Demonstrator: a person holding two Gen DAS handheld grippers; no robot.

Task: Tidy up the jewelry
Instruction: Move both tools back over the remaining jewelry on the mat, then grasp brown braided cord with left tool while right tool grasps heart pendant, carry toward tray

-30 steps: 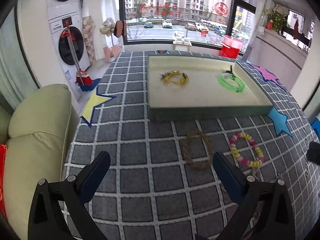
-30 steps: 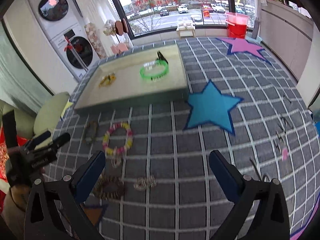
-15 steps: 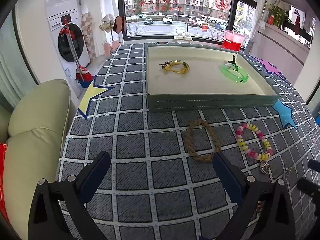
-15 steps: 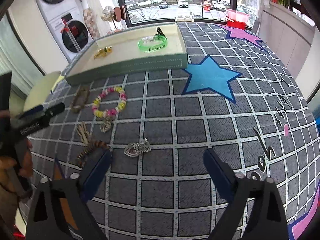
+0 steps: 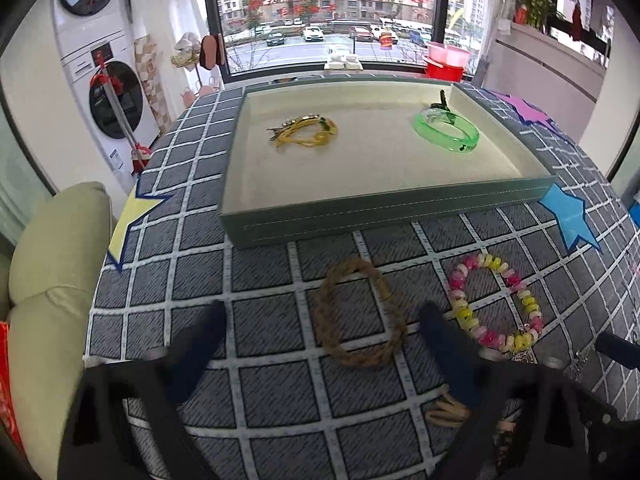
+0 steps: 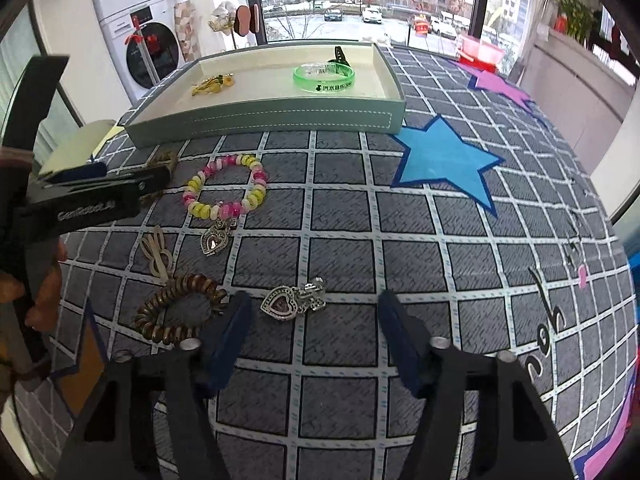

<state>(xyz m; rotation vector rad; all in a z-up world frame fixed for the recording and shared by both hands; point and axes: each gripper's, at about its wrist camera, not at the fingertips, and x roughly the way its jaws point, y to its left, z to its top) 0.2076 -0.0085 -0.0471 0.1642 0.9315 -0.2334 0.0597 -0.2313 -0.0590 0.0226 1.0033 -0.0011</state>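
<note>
Green bangle [image 5: 446, 131] in cream-lined tray [image 5: 392, 208]; grey checked cloth [image 6: 340, 248], blue star [image 6: 444, 160].

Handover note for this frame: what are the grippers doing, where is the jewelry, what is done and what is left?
Left gripper: open, closing slightly, straddling the brown braided bracelet on the cloth.
Right gripper: open, jaws closing around the silver heart charm, not gripping yet.
Done: yellow cord bracelet and green bangle lie in the tray.
Left on the cloth: braided bracelet, heart charm, pink-and-yellow bead bracelet, brown coil hair tie, beige looped piece.
</note>
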